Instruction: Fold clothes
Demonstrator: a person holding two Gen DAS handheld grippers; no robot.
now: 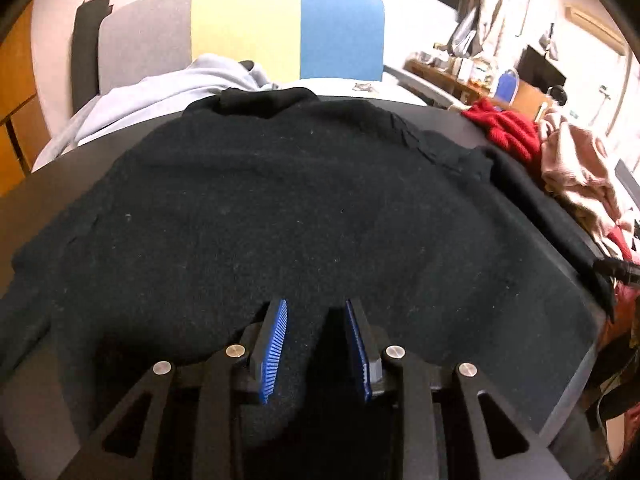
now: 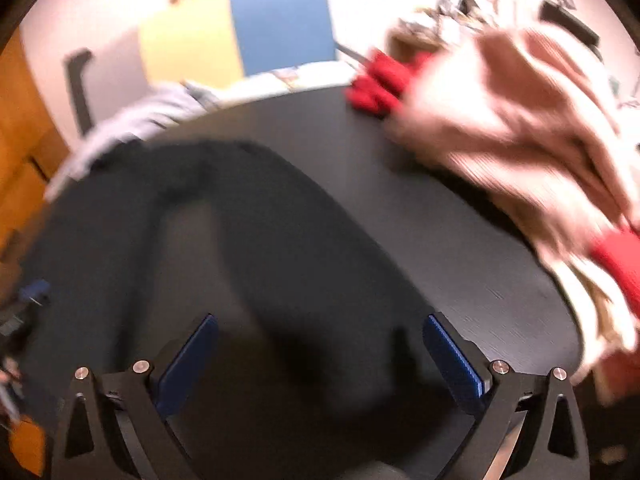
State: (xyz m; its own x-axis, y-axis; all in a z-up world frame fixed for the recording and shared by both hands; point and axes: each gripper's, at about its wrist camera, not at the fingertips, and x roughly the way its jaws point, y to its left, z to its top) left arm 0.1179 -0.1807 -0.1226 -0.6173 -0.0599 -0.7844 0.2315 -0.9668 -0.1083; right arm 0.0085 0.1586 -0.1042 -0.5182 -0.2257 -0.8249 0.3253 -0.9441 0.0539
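The left tongs point(image 1: 316, 320) stand narrowly parted over the near hem of the black sweater point(image 1: 280, 208), pads gripping nothing; the right tongs point(image 2: 320, 344) gape wide and empty above its right side. The sweater — soft, fuzzy knit, lint-flecked — lies spread flat on the dark surface point(image 2: 460, 240). A shallow pinch could catch one layer only, dragging the hem crooked. Beyond the sweater's right edge slump ribbed pink point(image 1: 576, 176) and red point(image 1: 504, 124) clothes — loose folds that could snag.

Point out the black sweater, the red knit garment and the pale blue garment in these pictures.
black sweater point(image 1: 280, 208): left wrist view, middle of its spread body.
red knit garment point(image 1: 506, 126): left wrist view, middle of the bunched knit.
pale blue garment point(image 1: 160, 98): left wrist view, its smooth upper fold.
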